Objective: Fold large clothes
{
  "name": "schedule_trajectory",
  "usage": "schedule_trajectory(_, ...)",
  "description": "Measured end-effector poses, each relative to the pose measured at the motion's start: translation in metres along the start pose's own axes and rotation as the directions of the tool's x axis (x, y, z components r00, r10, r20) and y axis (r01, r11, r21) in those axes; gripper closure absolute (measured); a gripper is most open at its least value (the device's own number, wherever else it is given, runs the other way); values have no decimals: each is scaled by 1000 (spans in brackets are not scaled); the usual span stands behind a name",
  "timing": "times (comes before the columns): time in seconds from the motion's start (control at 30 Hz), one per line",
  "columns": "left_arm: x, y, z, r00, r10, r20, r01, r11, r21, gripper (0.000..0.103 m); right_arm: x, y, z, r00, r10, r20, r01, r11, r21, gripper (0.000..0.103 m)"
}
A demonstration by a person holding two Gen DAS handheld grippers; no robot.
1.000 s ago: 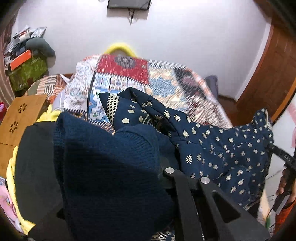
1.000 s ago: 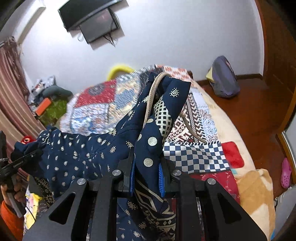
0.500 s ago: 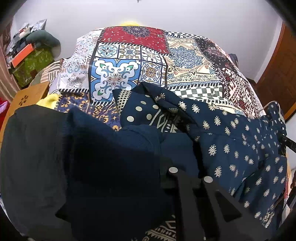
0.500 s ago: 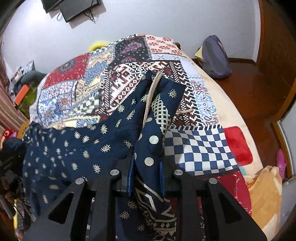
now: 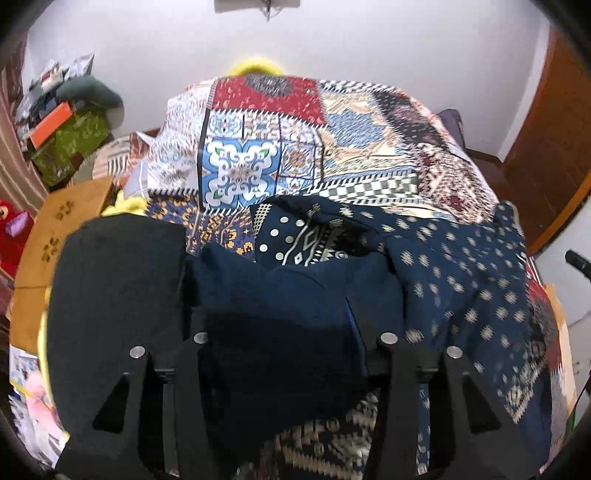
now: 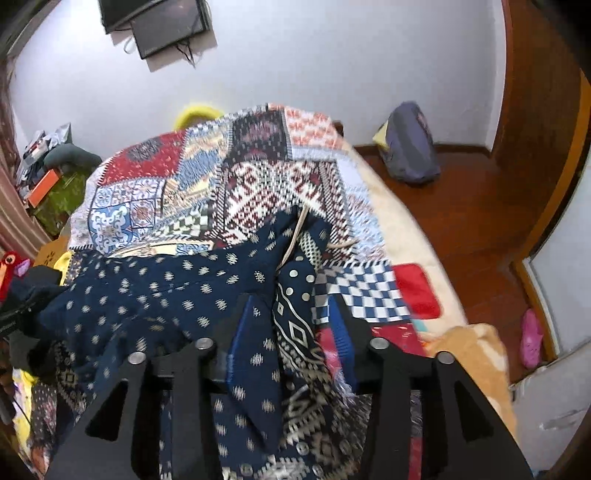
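Patchwork-quilted bed (image 6: 258,177) | our navy printed cotton garment (image 6: 155,295) draped over its near end | left gripper (image 5: 273,295), right gripper (image 6: 288,310): jaws wide, garment lying between

**No readable text**

No legible words, labels, brands or numbers in either view. Navy garment (image 5: 461,280) carries only dot and diamond print. Patchwork bedspread (image 5: 258,162) shows patterns only. Items on the cluttered shelf (image 5: 55,122) are too blurred to read. Wall screen (image 6: 166,26) is dark.
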State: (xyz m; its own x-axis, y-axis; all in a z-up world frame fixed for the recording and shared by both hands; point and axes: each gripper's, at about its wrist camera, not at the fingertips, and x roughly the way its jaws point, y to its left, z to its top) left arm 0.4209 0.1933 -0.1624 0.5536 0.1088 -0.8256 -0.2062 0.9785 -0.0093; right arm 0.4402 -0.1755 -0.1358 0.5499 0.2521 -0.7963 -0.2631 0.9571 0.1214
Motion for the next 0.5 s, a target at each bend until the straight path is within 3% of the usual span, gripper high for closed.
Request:
schedule_trajectory(0.1, -35, -6, -8, 999, 20, 48, -21, 999, 31, 53, -33, 8, -4, 999, -8, 46, 10, 999, -37, 54)
schedule_trajectory(0.23, -81, -5, -24, 997, -6, 83, 2, 999, 44, 45, -70, 16, -13, 996, -11, 88, 16, 998, -59, 38)
schedule_trajectory(0.33, -107, -3, -38, 995, -6, 103, 1, 999, 52, 39, -99, 22, -26, 993, -7, 116, 16, 996, -82, 31)
schedule_trajectory(0.5, -139, 3, -69, 994, -20, 104, 14, 998, 54, 34, -130, 32, -49, 990, -7, 138, 25, 991, -130, 27)
